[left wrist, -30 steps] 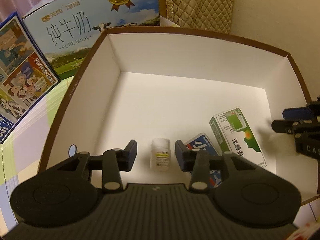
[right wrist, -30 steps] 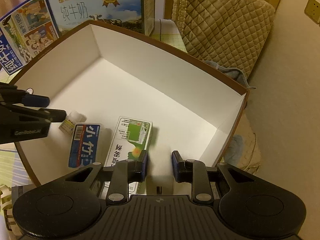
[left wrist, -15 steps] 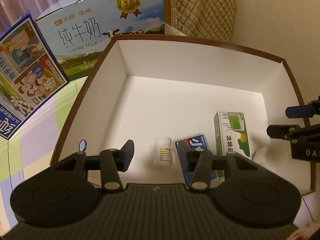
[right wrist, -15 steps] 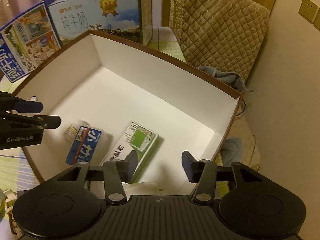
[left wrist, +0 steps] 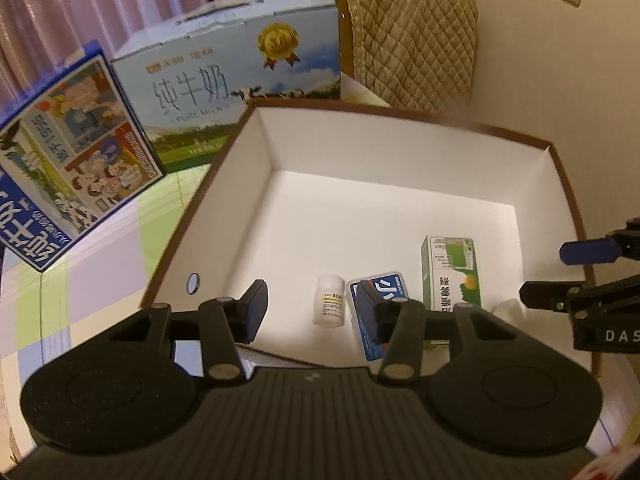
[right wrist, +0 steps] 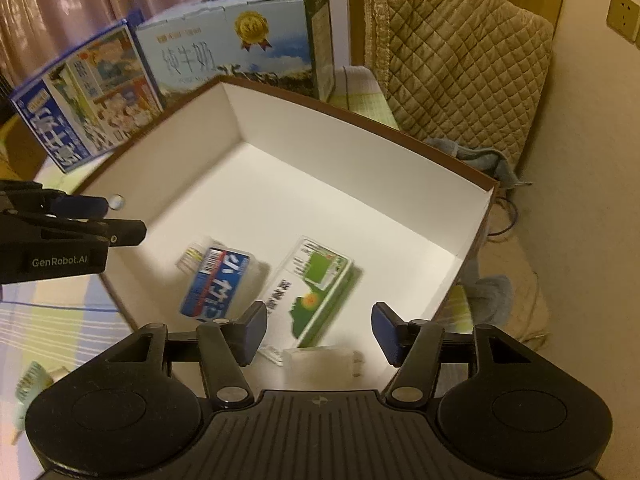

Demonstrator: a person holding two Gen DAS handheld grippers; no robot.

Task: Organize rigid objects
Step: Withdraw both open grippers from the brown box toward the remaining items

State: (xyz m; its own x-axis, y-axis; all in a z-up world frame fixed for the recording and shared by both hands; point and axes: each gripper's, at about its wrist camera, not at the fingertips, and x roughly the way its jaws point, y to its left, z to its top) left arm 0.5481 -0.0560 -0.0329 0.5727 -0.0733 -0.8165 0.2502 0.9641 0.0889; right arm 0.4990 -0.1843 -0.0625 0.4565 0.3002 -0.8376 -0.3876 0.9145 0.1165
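The left hand-held gripper (left wrist: 310,306) is held above the near edge of a white-lined box (left wrist: 384,216) with a brown rim; its jaws are spread and nothing is gripped between them. The right hand-held gripper (right wrist: 318,330) is held above the near right corner of the same box; its jaws are opening, and no pad is pressed on any object.

Nearest in the right wrist view, a small clear plastic case (right wrist: 320,362) is seen lying on the box floor below the spread jaws. Just beyond, three items are laid in a row along the near wall. A small white bottle (left wrist: 330,306) with a yellow-striped label stands upright at the left. A blue packet (left wrist: 380,300) lies flat just beside it, partly hidden by a finger (left wrist: 370,312) of the left hand-held gripper. A green and white carton (left wrist: 450,274) lies flat at the right, close to the blue packet. The rest of the box floor is seen farther back.

Beyond the box, on the checked tabletop (left wrist: 92,280), a large blue milk carton case (left wrist: 240,76) is stood, with a blue illustrated box (left wrist: 68,172) to its left. A quilted beige cover (left wrist: 416,40) is seen farthest back, against the wall.
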